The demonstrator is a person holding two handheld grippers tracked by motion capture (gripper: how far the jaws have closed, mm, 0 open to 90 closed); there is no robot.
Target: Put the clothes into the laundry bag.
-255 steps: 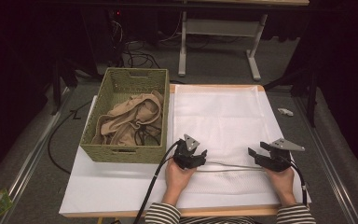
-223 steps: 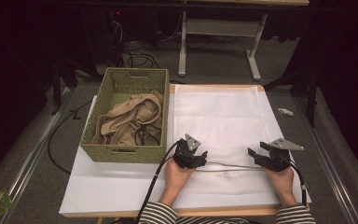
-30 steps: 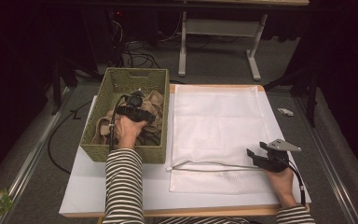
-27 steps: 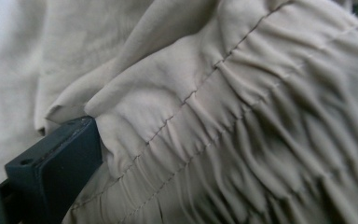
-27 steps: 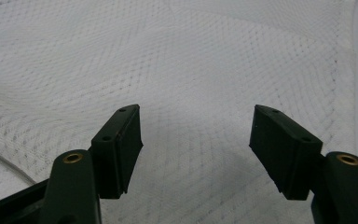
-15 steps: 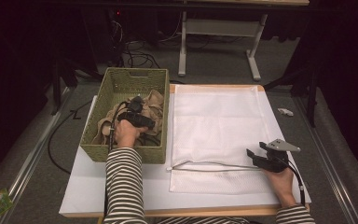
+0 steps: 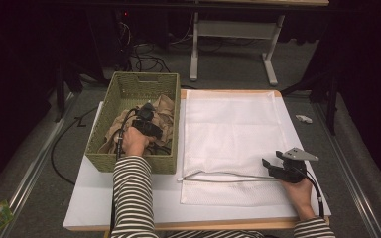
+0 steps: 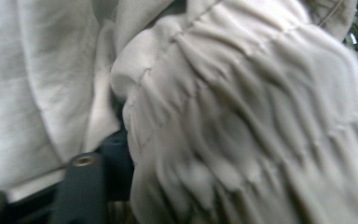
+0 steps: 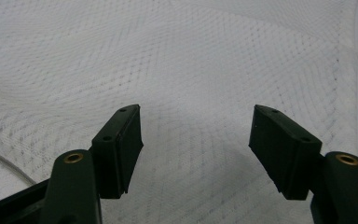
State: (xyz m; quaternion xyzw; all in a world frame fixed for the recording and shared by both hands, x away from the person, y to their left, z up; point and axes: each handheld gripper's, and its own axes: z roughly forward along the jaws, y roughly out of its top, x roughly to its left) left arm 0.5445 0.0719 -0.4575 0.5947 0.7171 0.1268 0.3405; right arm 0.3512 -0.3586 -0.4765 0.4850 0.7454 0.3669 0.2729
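Grasping step: the left hand-held gripper (image 7: 149, 130), jaws just closing, bites beige cloth (image 8: 242, 121) in the basket (image 7: 129, 91). Next, lift it toward the mesh bag (image 7: 233, 134); the right hand-held gripper (image 9: 196, 154) waits wide open, empty.

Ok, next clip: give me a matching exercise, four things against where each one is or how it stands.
1 beige garment
2 left gripper
3 right gripper
4 white mesh bag

a flat on the table, right of the basket
b jaws apart over mesh
c crumpled in the green basket
d down in the basket, closing on cloth

Pairs: 1-c, 2-d, 3-b, 4-a
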